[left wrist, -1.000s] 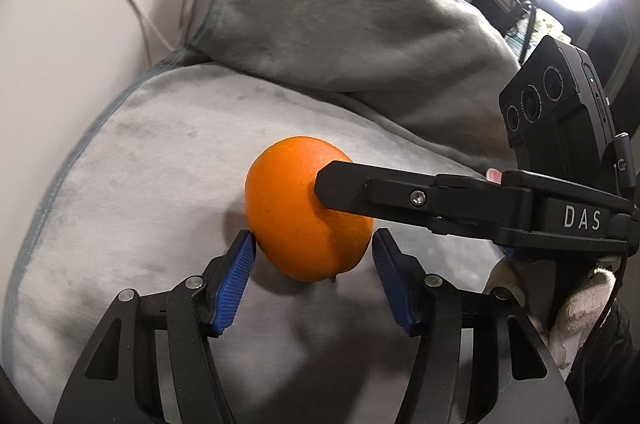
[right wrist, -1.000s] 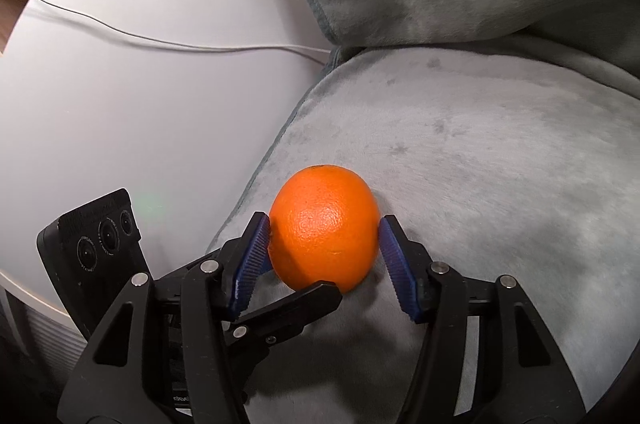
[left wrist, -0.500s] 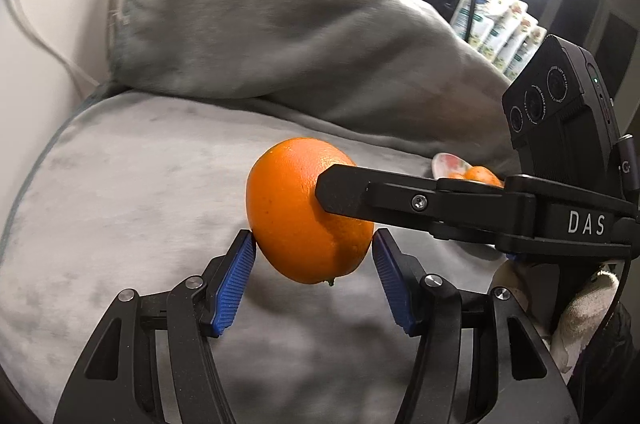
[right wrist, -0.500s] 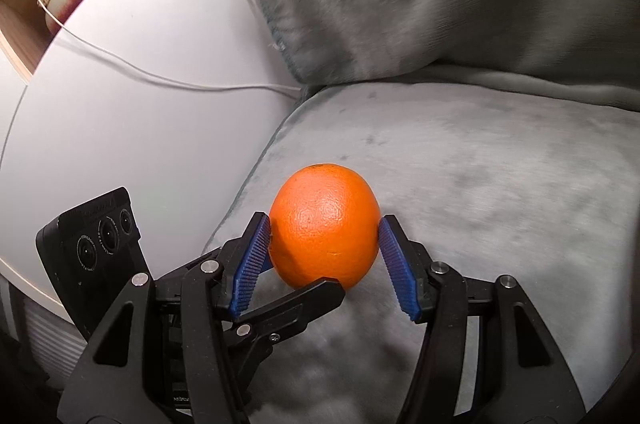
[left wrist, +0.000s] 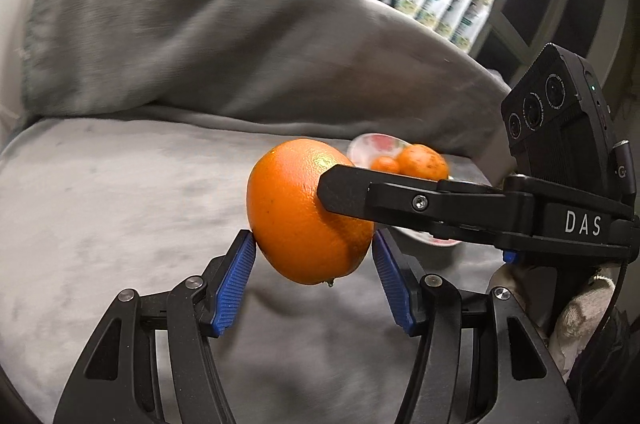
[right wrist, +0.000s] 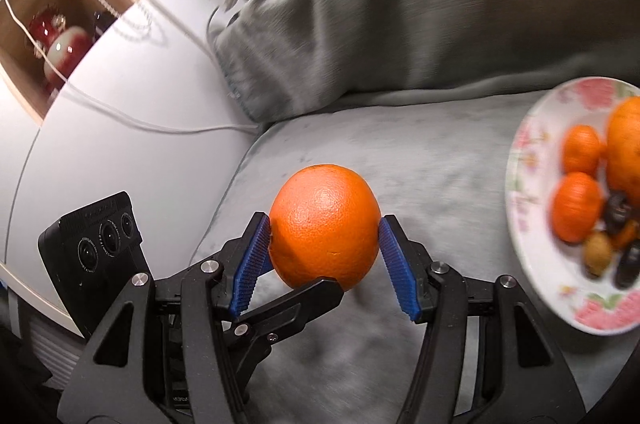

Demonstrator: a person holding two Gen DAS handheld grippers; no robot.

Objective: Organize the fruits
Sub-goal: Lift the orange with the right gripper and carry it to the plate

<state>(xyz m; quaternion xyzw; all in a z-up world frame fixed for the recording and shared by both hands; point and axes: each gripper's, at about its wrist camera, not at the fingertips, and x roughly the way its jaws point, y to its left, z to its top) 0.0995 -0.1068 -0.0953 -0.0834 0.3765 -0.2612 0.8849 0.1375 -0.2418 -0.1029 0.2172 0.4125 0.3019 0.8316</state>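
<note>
Nearest in the right wrist view, the right claw point(right wrist: 326, 258) has its blue pads point(right wrist: 252, 264) pressed on either side of a large orange point(right wrist: 325, 226), which hangs clear of the grey blanket point(right wrist: 436, 160) beneath it. One black finger of the left claw point(right wrist: 292, 308) lies against the underside of the orange at 6 o'clock. In the left wrist view the left claw point(left wrist: 314, 282) shows its own blue pads point(left wrist: 234, 288) at the orange's point(left wrist: 298, 220) lower flanks; the left pad touches the peel, while the right pad's contact is hard to make out, so both claws seem to share the hold at a middling width. A finger of the right claw point(left wrist: 348, 190) crosses in from 3 o'clock and rests on the fruit's face, with a black camera block point(left wrist: 560, 128) above it.

Farther off at 3 o'clock from the orange, in the right wrist view, a flowered plate point(right wrist: 528, 152) sits on the blanket, carrying small mandarins point(right wrist: 578, 212), part of a bigger orange and a few dark and tan fruits, all blurred. Beyond lies a grey pillow point(right wrist: 420, 8). At 10 o'clock a white worktop point(right wrist: 120, 72) carries a white cable point(right wrist: 160, 126), with red ornaments point(right wrist: 60, 40) in a wooden recess behind.
</note>
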